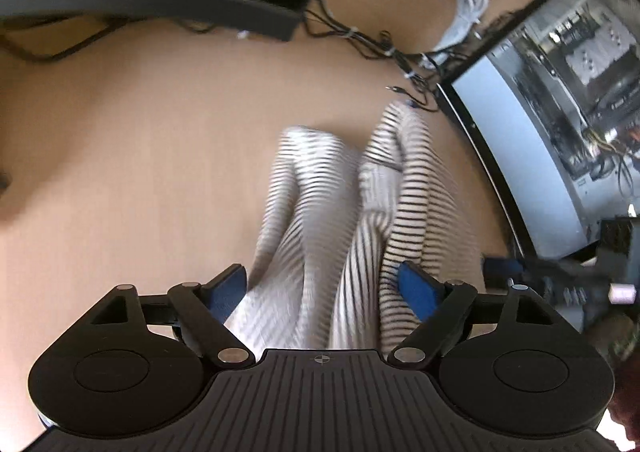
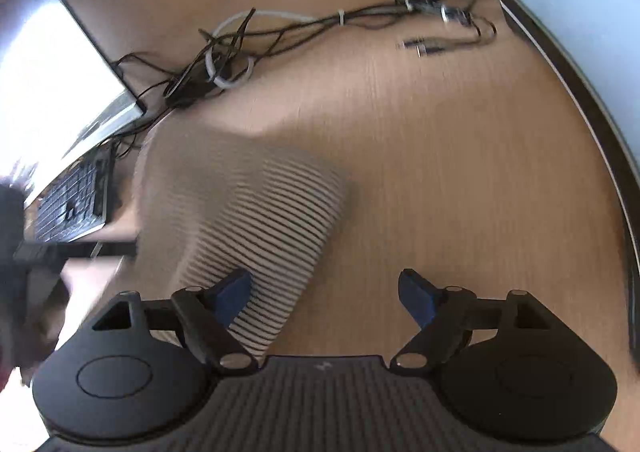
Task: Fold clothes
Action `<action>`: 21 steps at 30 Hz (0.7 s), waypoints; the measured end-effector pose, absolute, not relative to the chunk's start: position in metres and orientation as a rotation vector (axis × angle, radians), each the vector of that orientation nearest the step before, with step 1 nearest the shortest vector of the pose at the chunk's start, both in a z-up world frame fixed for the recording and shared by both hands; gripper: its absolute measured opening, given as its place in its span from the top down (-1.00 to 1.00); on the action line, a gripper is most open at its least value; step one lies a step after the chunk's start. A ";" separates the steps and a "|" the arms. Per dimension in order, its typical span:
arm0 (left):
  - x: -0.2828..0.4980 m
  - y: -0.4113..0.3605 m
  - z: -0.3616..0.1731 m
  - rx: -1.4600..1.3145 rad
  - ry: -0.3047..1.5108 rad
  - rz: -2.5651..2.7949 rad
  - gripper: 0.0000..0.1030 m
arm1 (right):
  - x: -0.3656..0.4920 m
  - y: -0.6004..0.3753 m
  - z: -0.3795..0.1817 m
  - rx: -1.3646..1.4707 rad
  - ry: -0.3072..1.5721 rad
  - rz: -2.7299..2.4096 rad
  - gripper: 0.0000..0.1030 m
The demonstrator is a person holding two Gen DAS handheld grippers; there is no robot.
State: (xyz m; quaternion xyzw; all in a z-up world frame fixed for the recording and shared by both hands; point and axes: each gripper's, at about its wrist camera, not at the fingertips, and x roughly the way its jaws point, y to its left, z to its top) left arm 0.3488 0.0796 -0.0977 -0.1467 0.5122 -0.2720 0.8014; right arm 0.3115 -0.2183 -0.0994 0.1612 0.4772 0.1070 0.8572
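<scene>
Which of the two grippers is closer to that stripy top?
Left. The left gripper has the striped garment between its open fingers; the right gripper sits over its edge.

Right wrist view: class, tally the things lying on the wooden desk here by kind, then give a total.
Striped garment: 1
Keyboard: 1
Tangled cable bundle: 1
Loose plug lead: 1
Total: 4

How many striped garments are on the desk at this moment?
1. The striped garment lies bunched on the wooden desk, reaching between the left gripper's open jaws; the right wrist view shows it left of centre. Blur could hide another piece.
</scene>
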 end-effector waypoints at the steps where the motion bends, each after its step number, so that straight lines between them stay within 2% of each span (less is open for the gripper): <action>1: 0.344 0.083 -0.099 -0.323 1.099 -0.575 -0.70 | 0.318 -0.216 -0.100 0.326 0.992 0.217 -0.61; 7: 0.309 0.092 -0.103 -0.363 1.111 -0.563 -0.71 | 0.326 -0.194 -0.090 0.246 0.944 0.188 -0.72; 9: 0.300 0.092 -0.101 -0.356 1.110 -0.571 -0.71 | 0.316 -0.196 -0.085 0.250 0.927 0.209 -0.93; 10: 0.297 0.091 -0.099 -0.353 1.109 -0.580 -0.71 | 0.309 -0.198 -0.084 0.258 0.921 0.222 -0.97; 18: 0.285 0.066 -0.100 -0.304 1.100 -0.626 -0.71 | 0.256 -0.204 -0.081 0.184 0.850 0.221 -0.98; 21: 0.290 0.049 -0.100 -0.325 1.098 -0.661 -0.55 | 0.249 -0.208 -0.077 0.192 0.815 0.187 -1.00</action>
